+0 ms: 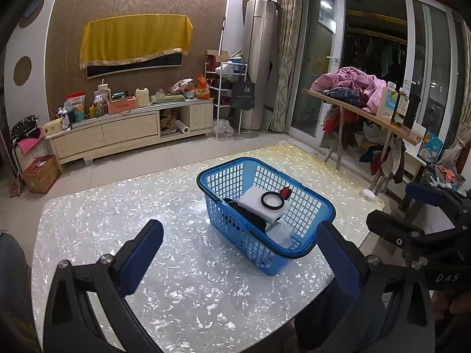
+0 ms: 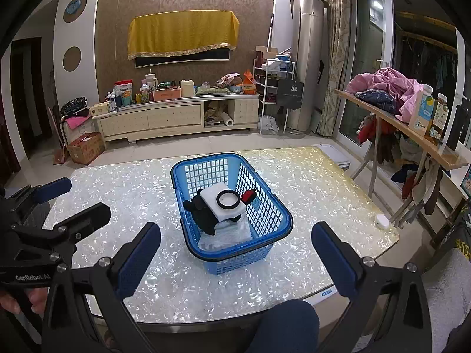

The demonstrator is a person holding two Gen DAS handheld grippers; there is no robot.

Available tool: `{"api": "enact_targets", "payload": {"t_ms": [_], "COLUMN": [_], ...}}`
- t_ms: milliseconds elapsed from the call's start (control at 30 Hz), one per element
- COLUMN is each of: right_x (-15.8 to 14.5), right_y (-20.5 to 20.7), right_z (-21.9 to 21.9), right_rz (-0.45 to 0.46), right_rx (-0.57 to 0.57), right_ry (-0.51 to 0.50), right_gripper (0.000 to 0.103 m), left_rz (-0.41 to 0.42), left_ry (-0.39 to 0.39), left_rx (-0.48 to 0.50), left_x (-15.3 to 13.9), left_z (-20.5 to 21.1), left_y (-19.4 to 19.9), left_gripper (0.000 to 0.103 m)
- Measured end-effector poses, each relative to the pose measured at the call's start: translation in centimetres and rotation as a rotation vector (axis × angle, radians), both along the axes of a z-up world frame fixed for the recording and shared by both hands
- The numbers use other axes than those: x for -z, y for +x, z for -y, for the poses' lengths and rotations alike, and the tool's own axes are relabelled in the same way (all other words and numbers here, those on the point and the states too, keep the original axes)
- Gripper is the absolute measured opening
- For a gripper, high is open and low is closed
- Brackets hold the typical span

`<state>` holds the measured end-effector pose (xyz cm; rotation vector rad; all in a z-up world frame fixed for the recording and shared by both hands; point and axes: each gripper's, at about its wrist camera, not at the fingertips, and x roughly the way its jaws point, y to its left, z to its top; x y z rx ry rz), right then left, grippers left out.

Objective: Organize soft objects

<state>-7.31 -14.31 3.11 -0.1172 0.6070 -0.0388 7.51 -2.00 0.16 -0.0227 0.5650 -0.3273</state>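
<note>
Both the left gripper [image 1: 238,253] and right gripper [image 2: 235,250] gape wide and empty at frame bottom, the filled blue basket [image 2: 206,163] mid-table.

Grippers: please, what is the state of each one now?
Left gripper: open, holding nothing.
Right gripper: open, holding nothing.

The dark bag [image 2: 290,92] by the shelf says "Zoe". The left claw [image 2: 29,276] has "GenRobot.AI" on its black body. The right claw [image 1: 446,278] shows the letters "DAS". Other labels are too small to read.
</note>
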Motion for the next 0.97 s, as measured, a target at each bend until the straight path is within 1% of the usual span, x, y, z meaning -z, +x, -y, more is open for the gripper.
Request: {"api": "enact_targets", "payload": {"t_ms": [967], "right_x": [-0.5], "right_y": [-0.5], "right_z": [-1.3], "right_rz": [0.005], "right_rx": [0.010], "right_ry": [0.021], "right_gripper": [0.102], "left_rz": [0.020], "left_ry": [0.024], "left_rx": [-0.003], "left_x": [-0.7], "left_z": [0.7], "left_y": [-0.6], "left_gripper": [0.103]}}
